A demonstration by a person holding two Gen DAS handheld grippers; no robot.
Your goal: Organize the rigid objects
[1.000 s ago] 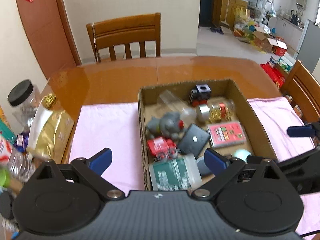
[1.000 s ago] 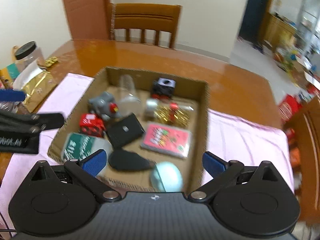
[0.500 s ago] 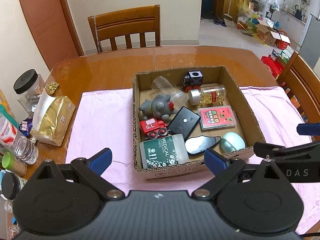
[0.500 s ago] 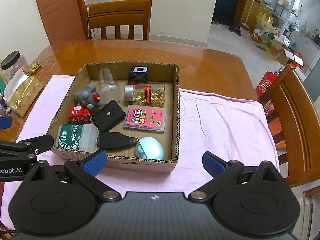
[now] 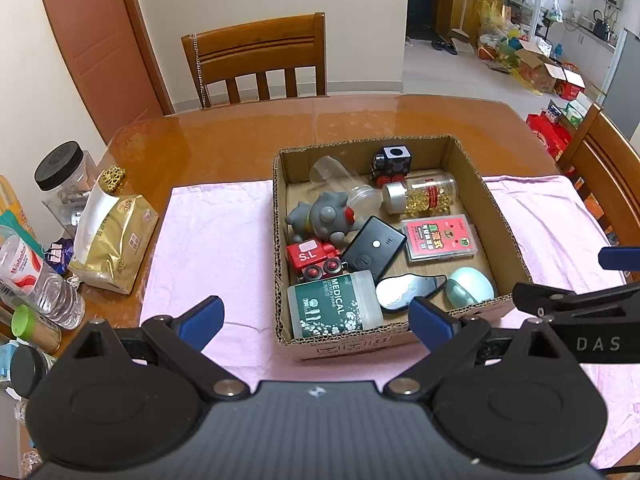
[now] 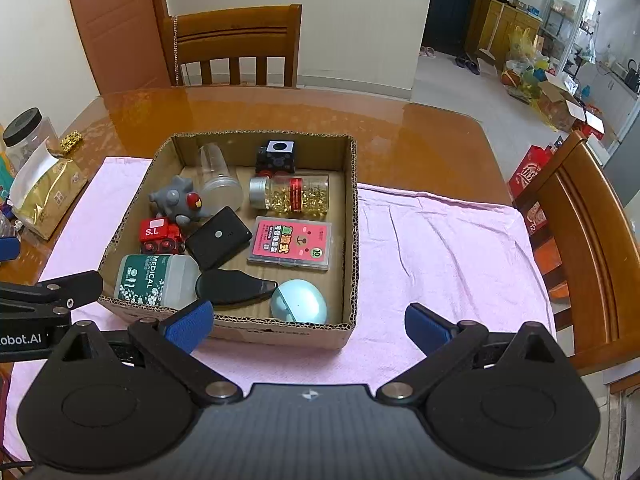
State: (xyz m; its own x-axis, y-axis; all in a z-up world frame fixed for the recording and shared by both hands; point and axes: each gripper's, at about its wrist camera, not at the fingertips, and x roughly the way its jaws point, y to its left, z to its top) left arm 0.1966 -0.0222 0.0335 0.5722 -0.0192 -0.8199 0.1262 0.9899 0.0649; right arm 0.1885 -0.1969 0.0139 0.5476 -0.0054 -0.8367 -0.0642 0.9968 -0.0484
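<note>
Both tongs are hovering just short of the cardboard box [image 6: 348, 240], the left tongs [image 5: 316, 316] and right tongs [image 6: 308, 320] each gaping wide and gripping nothing. Every loose object is lying inside the box on the pink cloth [image 6: 440, 248]: the cotton-swab jar [image 6: 156, 278], red toy car [image 6: 160, 234], black case [image 6: 218, 238], card box [image 6: 292, 242], capsule bottle [image 6: 292, 194] and mint-green egg-shaped case [image 6: 298, 300]. This is fitting either a box waiting to be emptied or one already filled. Any grip is likely going best across an object's narrow sides, approaching from above and clearing the box wall.
</note>
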